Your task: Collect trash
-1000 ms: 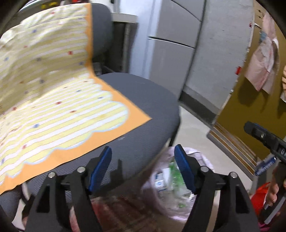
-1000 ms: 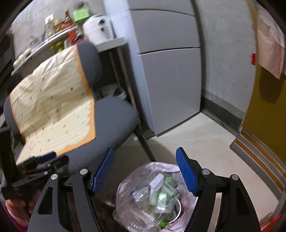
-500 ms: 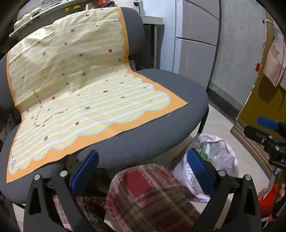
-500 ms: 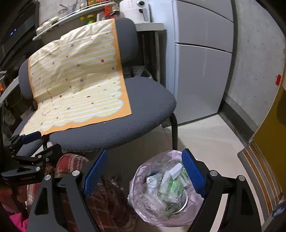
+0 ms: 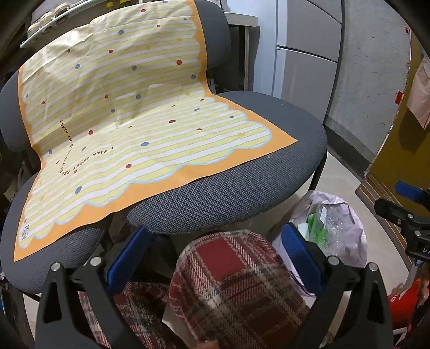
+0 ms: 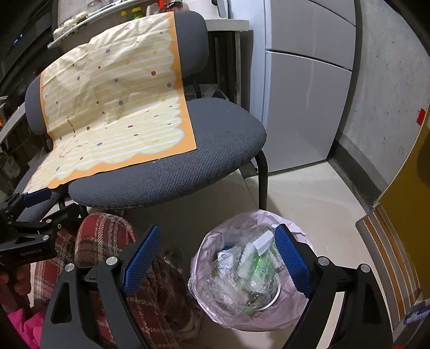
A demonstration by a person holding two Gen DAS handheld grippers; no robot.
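Cloth (image 6: 113,107) on chair (image 6: 204,150), ahead-left of right gripper (image 6: 215,257) | lined bin (image 6: 250,279) between its fingers, apparently full | fridge (image 6: 303,107) behind.

Grey fabric chair (image 5: 228,188) w/ black legs stood on a pale tiled floor (image 6: 317,193). A yellow-striped cloth (image 5: 129,112) w/ orange border, coloured dots & scalloped edge lay draped over the chair's back & seat, covering approx. the left part; some small dark lettering on it, mostly unreadable. Behind the chair, a grey cabinet (image 6: 303,107) w/ flat doors stood against a rough concrete wall (image 6: 384,88). A shelf (image 6: 88,16) w/ jars & bottles ran along the top left. Red plaid trouser knee (image 5: 236,290) filled the foreground. Yellow-brown door (image 5: 397,139) at right.
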